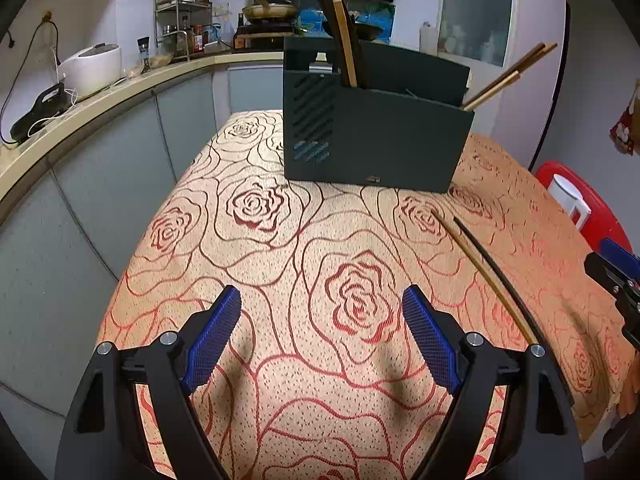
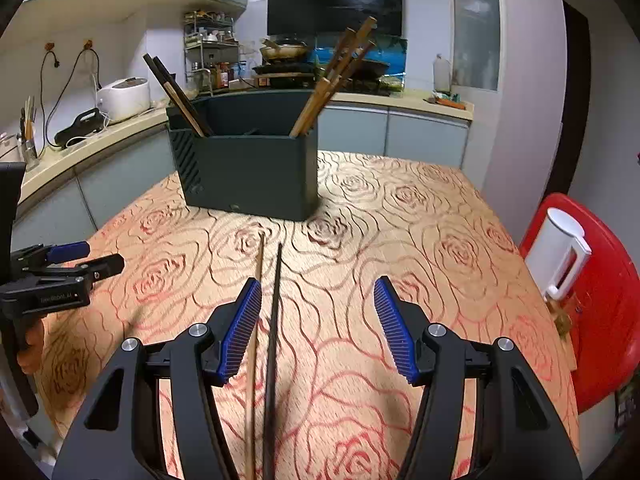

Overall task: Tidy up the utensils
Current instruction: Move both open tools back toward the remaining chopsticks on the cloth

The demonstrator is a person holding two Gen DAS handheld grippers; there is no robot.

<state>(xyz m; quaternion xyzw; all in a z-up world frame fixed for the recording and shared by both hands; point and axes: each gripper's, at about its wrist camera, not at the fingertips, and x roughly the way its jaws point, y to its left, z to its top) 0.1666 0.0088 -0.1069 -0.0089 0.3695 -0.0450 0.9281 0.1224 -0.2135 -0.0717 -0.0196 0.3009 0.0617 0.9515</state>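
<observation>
Both grippers hovered low over the rose-patterned tablecloth (image 2: 400, 208), and neither had hold of anything. On the right gripper (image 2: 318, 320) the jaws stood about half apart, and on the left gripper (image 1: 322, 332) wider, with only bare cloth between its blue pads (image 1: 216, 340). Two loose chopsticks, a pale wooden chopstick (image 2: 256, 320) and a black chopstick (image 2: 274, 320), lay side by side on the cloth in front of the dark utensil holder (image 2: 248, 176), apart from it, their far tips aimed toward its front wall. Their long axes ran almost straight along the line of the right gripper's fingers: the black one lay inside the gap, close to the left-hand pad (image 2: 240, 332), while the wooden one appeared to pass just at or under that same pad. Nothing pressed on either stick. From the left wrist view the pair lay off to the right of that gripper, outside its jaws, so the right hand was plainly the nearer. The holder already carried dark and pale sticks in its left compartment and a bundle of brown chopsticks (image 2: 340, 68) at its right end. A pickup would likely need the right gripper shifted slightly toward the wooden stick, since jaws running parallel to the sticks could close on both.
</observation>
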